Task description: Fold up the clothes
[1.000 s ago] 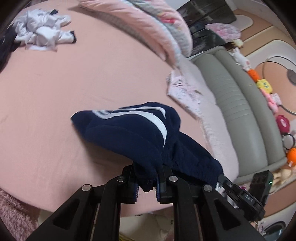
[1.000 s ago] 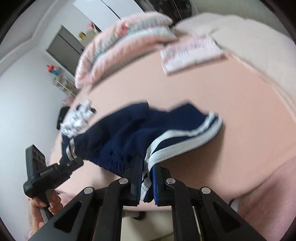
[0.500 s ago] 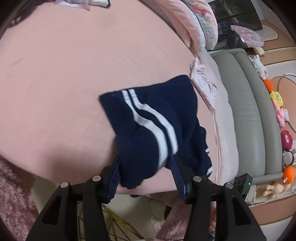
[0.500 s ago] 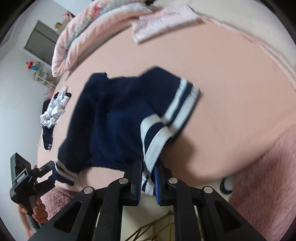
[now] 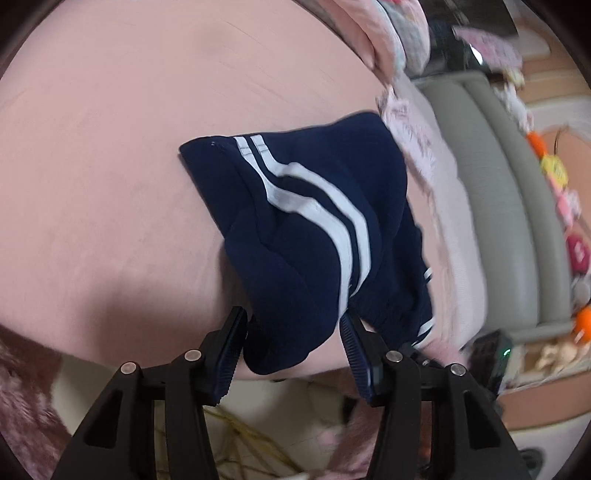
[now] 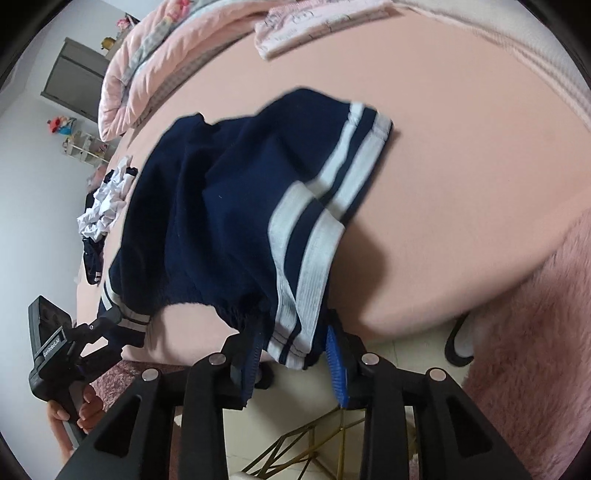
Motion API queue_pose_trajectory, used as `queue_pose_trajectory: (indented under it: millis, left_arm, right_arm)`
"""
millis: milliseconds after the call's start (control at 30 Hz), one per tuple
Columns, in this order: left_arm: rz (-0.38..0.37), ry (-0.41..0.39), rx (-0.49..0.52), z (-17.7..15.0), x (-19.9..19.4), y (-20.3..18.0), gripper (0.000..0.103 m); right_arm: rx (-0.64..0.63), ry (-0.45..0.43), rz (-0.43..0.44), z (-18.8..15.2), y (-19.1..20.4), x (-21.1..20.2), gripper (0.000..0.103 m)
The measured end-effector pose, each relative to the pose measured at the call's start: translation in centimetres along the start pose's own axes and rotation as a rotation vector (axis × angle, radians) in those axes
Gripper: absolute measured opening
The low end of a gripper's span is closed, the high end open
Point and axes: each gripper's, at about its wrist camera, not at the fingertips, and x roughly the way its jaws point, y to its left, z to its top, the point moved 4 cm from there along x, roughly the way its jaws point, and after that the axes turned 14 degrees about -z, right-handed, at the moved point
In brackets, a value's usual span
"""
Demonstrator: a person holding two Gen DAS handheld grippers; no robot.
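Navy shorts with two white side stripes (image 5: 314,229) lie folded over on the pink bed sheet (image 5: 110,147), their waistband hanging over the near edge. My left gripper (image 5: 291,343) is open, its jaws standing apart on either side of the waistband corner. In the right wrist view the same shorts (image 6: 229,206) hang at the bed edge. My right gripper (image 6: 295,354) is open too, jaws apart around the striped waistband end. The left gripper also shows in the right wrist view (image 6: 107,328) at the shorts' other corner.
A white and navy crumpled garment (image 6: 103,206) lies further along the bed. A folded pink patterned cloth (image 6: 314,26) and a pink quilt (image 6: 147,66) lie at the far side. A grey padded bench (image 5: 491,192) with toys runs beside the bed. A pink fuzzy rug (image 6: 535,350) covers the floor.
Both grippers went from shut on the shorts' waistband to open. The shorts were pulled toward the near bed edge and now lie flatter, folded.
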Motion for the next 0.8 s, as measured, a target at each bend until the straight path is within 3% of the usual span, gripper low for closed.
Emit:
queue_pose_trajectory:
  millis: [133,167,200,233,267,300,400,500,567,667,800]
  left_arm:
    - [0.052,-0.008,0.041,0.1,0.5,0.1,0.048]
    - [0.059,-0.009,0.050,0.1,0.7,0.1,0.039]
    - [0.060,-0.014,0.056,0.2,0.7,0.0,0.020]
    - [0.060,-0.019,0.062,0.3,0.7,-0.1,0.017]
    - [0.060,-0.025,0.068,0.3,0.7,-0.2,0.016]
    - [0.061,-0.030,0.074,0.4,0.7,-0.4,0.015]
    - [0.041,-0.073,0.062,0.7,-0.2,-0.1,0.015]
    - [0.009,-0.054,0.002,1.4,0.4,0.7,0.016]
    - [0.008,-0.041,0.000,1.7,0.6,0.6,0.014]
    - [-0.030,-0.082,0.069,2.5,-1.2,-2.4,0.012]
    - [-0.077,-0.126,0.197,3.8,-5.0,-8.0,0.012]
  right_arm:
    - [-0.035,-0.028,-0.029,0.1,0.8,0.1,0.034]
    - [-0.045,-0.035,-0.035,0.2,1.0,0.2,0.034]
    - [-0.055,-0.042,-0.042,0.3,1.2,0.2,0.031]
    - [-0.064,-0.055,-0.045,0.4,1.4,0.1,0.029]
    - [-0.074,-0.070,-0.046,0.4,1.6,0.0,0.016]
    - [-0.083,-0.085,-0.046,0.5,1.8,-0.1,0.014]
    - [-0.078,-0.123,-0.046,1.1,1.7,-0.5,0.013]
    - [-0.079,-0.105,-0.060,1.5,1.9,0.4,0.020]
    - [-0.098,-0.104,-0.065,1.7,2.2,0.4,0.016]
    - [-0.088,-0.149,-0.011,2.7,2.4,-2.3,0.006]
    - [-0.084,-0.263,0.085,5.3,3.4,-8.9,0.005]
